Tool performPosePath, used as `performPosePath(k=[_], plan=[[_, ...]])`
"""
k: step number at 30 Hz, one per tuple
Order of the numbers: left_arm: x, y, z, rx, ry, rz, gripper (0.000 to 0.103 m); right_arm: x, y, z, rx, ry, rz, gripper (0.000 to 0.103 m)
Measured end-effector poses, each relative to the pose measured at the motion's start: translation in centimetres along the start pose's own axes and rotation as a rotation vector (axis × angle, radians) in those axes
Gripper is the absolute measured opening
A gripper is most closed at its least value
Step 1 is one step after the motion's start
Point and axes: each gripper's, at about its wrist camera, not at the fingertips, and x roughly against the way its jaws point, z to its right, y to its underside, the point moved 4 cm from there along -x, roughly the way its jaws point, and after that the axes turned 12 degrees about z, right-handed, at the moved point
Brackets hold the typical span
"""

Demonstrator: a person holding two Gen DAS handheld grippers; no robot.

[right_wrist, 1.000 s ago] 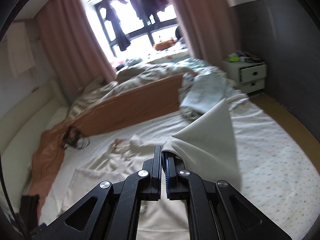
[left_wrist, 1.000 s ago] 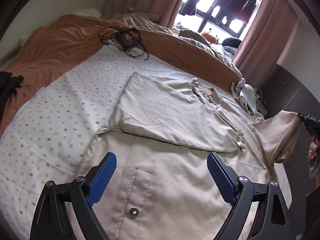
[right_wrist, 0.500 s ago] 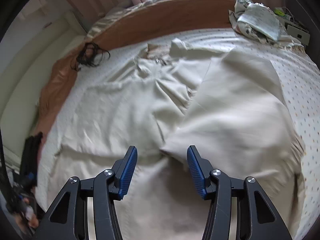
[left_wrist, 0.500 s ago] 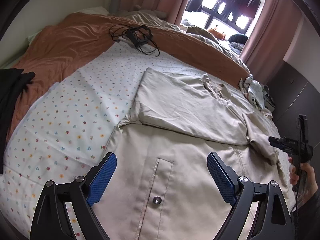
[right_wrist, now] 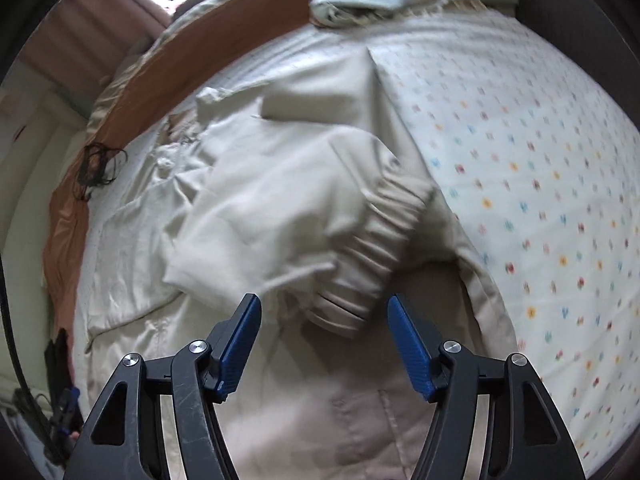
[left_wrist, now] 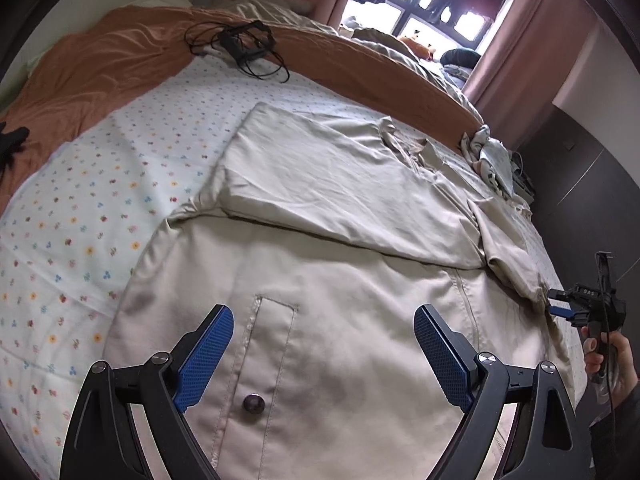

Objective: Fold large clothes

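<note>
**Second sleeve released onto the jacket body**

A second ago the right tongs (right_wrist: 324,332) were clenched on the cuff (right_wrist: 372,248) of the beige jacket (left_wrist: 340,292), holding that sleeve up off the bed (left_wrist: 100,184); half a second ago they had already let go. Now they hang released, blue pads spread wide, just above the dropped sleeve, which lies folded inward across the jacket's chest. The left tongs (left_wrist: 324,356) are likewise released, as in both earlier views, and hover over the lower front beside the pocket flap and snap button (left_wrist: 253,403). With the left sleeve (left_wrist: 340,184) also laid flat across the body, both sleeve folds appear done; the lengthwise fold of hem towards collar probably remains.

The jacket lies front-up, spread over the flower-print sheet, collar towards the orange blanket (left_wrist: 120,52). Its cloth is smooth, lightly creased, with a ribbed elastic cuff; the right sleeve sits somewhat bunched, not flat.
</note>
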Motion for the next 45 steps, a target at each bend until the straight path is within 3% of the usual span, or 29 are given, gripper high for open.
performPosePath(k=[8, 10, 12, 17, 22, 29, 38, 39, 40, 42, 45], plan=[[1.7, -0.5, -3.0, 0.025, -0.054, 0.010, 0.092, -4.3, 0.6, -0.2, -0.052, 0.021, -0.030, 0.064], [2.3, -0.8, -3.9, 0.045, -0.065, 0.024, 0.092, -4.8, 0.5, 0.0, -0.046, 0.075, -0.018, 0.036], [2.6, -0.9, -4.5, 0.056, -0.066, 0.025, 0.092, -4.4, 0.1, -0.1, -0.042, 0.066, -0.008, 0.028], [2.3, -0.9, -4.2, 0.058, -0.055, 0.025, 0.092, -1.0, -1.3, -2.2, 0.031, 0.041, 0.065, 0.016], [2.7, -0.8, -2.7, 0.011, -0.020, 0.041, 0.092, 3.6, -4.0, -7.9, 0.158, -0.008, 0.156, 0.008], [4.4, -0.4, -5.9, 0.068, -0.042, 0.065, 0.092, 6.5, -5.2, -18.7, 0.367, -0.066, 0.247, 0.007], [7.7, -0.5, -11.6, 0.132, -0.113, 0.099, 0.092, 3.6, -1.5, -30.3, 0.540, -0.110, 0.239, 0.008], [8.0, -0.5, -12.1, 0.137, -0.119, 0.100, 0.092, 3.1, -1.0, -31.3, 0.556, -0.123, 0.226, 0.013], [8.2, -0.5, -12.5, 0.141, -0.123, 0.101, 0.092, 2.8, -0.5, -32.2, 0.568, -0.139, 0.213, 0.030], [8.5, -0.6, -13.1, 0.144, -0.130, 0.102, 0.092, 2.6, 0.5, -33.5, 0.582, -0.159, 0.217, 0.052], [8.6, -0.6, -13.8, 0.152, -0.129, 0.103, 0.092, 2.7, 1.3, -33.6, 0.575, -0.176, 0.208, 0.056]])
